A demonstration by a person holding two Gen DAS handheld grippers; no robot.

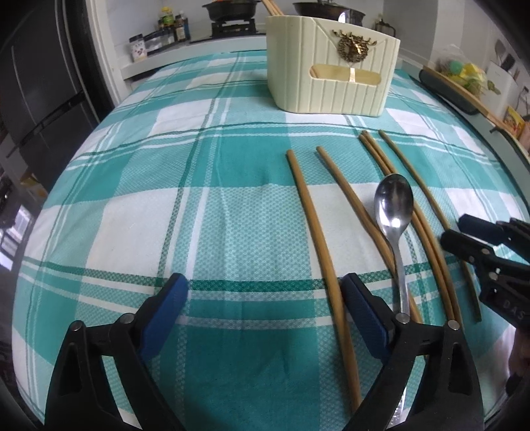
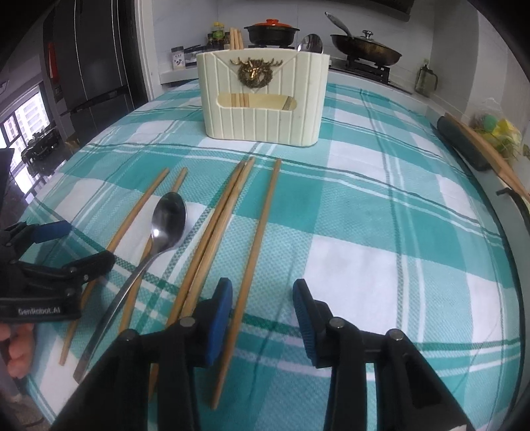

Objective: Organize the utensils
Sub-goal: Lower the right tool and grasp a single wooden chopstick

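Several wooden chopsticks and a steel spoon lie on the teal checked tablecloth. A cream utensil holder stands at the far side, with chopsticks and a spoon in it. My left gripper is open and empty, low over the cloth, its right finger beside the leftmost chopstick; it also shows in the right wrist view. My right gripper is open and empty, with the rightmost chopstick between its fingers; it also shows in the left wrist view.
A black fridge stands at far left. A stove with a pot and a pan is behind the table. A dark board and a bag of fruit lie at the right edge.
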